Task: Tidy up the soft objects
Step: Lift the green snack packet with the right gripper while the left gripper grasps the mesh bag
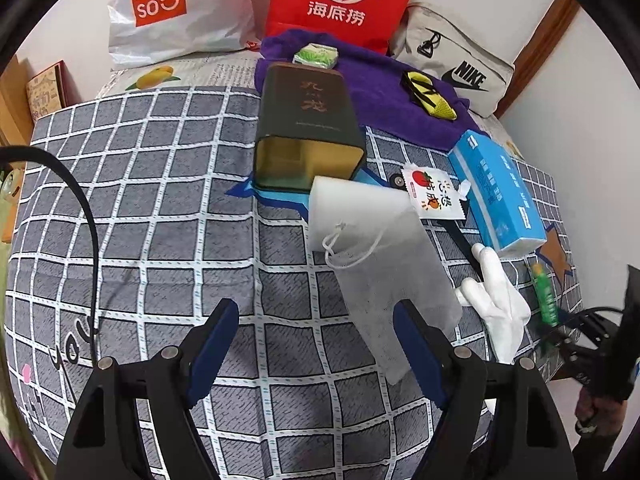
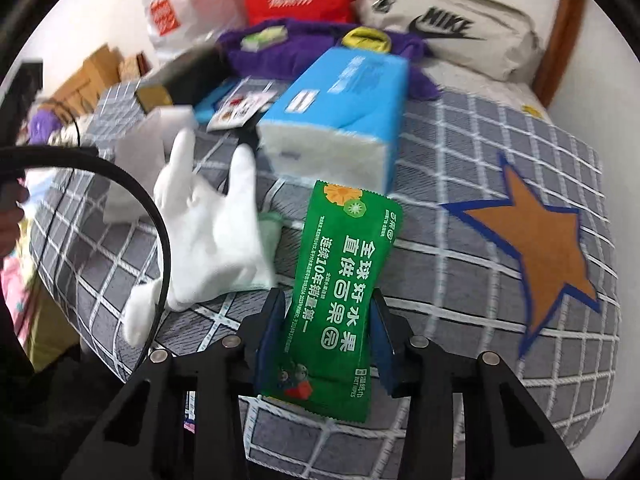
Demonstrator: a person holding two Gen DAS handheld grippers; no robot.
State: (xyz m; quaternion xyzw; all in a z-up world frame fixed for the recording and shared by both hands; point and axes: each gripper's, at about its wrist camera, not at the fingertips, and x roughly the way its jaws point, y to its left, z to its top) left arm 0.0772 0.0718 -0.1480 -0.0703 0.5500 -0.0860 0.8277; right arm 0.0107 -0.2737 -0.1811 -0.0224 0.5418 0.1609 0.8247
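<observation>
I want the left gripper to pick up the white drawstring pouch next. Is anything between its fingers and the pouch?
Nothing visible blocks it. The left gripper hangs open over bare checked bedding, and the white drawstring pouch lies just ahead to the right, its near end beside the right finger.

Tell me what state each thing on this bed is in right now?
Left gripper: open, empty.
Right gripper: shut on green wet-wipes packet.
Dark tin box: lying on its side, open end showing.
White glove: lying flat.
Blue tissue pack: sealed, lying down.
</observation>
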